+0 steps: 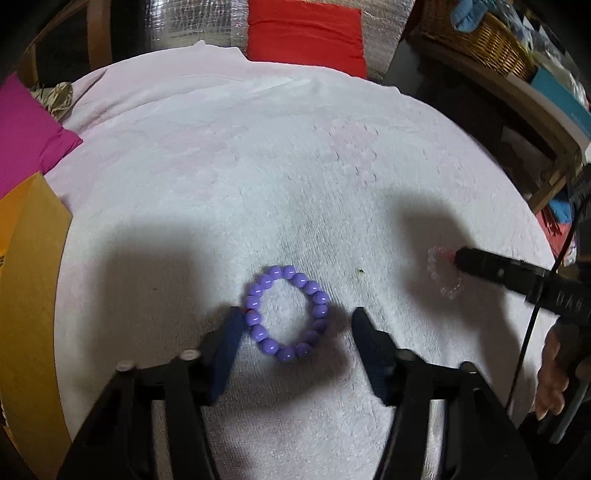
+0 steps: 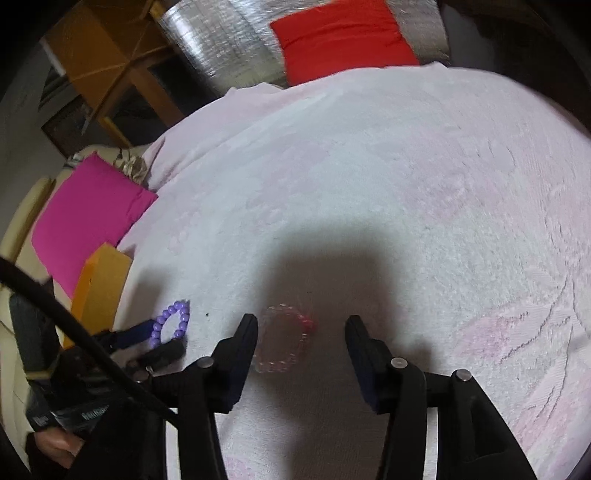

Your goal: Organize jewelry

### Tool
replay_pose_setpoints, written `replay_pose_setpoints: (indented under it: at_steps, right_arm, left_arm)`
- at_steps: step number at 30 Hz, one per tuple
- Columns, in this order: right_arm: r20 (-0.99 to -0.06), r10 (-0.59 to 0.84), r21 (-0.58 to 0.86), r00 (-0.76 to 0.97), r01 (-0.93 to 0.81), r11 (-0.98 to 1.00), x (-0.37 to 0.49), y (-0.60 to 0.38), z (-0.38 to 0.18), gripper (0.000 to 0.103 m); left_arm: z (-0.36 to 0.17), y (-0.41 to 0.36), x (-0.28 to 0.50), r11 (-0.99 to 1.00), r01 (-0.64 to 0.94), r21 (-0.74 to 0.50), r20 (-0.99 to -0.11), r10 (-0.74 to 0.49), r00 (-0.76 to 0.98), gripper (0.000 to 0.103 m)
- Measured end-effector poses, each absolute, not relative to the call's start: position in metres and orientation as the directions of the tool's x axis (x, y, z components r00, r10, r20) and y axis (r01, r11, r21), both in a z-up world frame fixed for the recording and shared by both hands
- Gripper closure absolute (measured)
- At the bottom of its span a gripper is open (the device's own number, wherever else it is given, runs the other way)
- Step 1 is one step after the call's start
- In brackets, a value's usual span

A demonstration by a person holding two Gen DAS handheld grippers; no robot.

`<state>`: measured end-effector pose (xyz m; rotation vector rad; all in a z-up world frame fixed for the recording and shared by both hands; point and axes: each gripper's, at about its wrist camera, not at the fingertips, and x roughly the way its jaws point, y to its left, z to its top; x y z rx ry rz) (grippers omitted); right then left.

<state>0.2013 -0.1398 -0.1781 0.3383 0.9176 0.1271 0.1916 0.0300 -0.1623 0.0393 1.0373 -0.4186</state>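
Observation:
A purple bead bracelet (image 1: pixel 321 299) lies flat on the pale pink towel (image 1: pixel 258 166). My left gripper (image 1: pixel 298 314) stands open around it. The left finger (image 1: pixel 231 332) is at the bracelet's left edge and the right finger stands clear of it. A clear bead bracelet (image 2: pixel 275 366) with a small red bit lies on the towel (image 2: pixel 406 184) between the fingers of my right gripper (image 2: pixel 301 320), which is open, its left finger close beside the beads. In the right wrist view the left gripper (image 2: pixel 166 335) straddles the purple bracelet (image 2: pixel 162 317). In the left wrist view the clear bracelet (image 1: pixel 448 290) lies under the right gripper's finger (image 1: pixel 480 264).
An orange box (image 1: pixel 29 277) sits at the towel's left edge, with a magenta cushion (image 1: pixel 26 129) behind it. A red cushion (image 1: pixel 306 33) lies at the back. A wicker basket (image 1: pixel 480 33) stands on a shelf at the far right. A hand (image 1: pixel 554 369) holds the right gripper.

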Motion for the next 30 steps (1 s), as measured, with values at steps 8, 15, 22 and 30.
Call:
replay_pose_setpoints:
  at_steps: [8,15,22,30]
  right_arm:
    - [-0.773,0.155,0.163,0.615,-0.045,0.986,0.200,-0.108,-0.184,0.050]
    - [-0.758,0.023,-0.046,0.652,-0.088,0.995,0.195,-0.088,-0.190,0.077]
    - [-0.754,0.055,0.014,0.654,-0.068,0.998,0.195,-0.102,-0.185,0.091]
    - [-0.725,0.104,0.104,0.680,-0.041,0.994,0.194,-0.112,-0.172,0.091]
  left_arm:
    - [-0.165,0.036,0.197,0.919,0.350,-0.182,-0.835,-0.332,0.439,0.072]
    - [-0.167,0.034,0.196,0.918,0.354,-0.178,-0.837,-0.331,0.437,0.070]
    - [-0.166,0.031,0.196,0.920,0.346,-0.185,-0.830,-0.335,0.446,0.066]
    - [-0.158,0.038,0.199,0.923,0.317,-0.217,-0.807,-0.352,0.474,0.094]
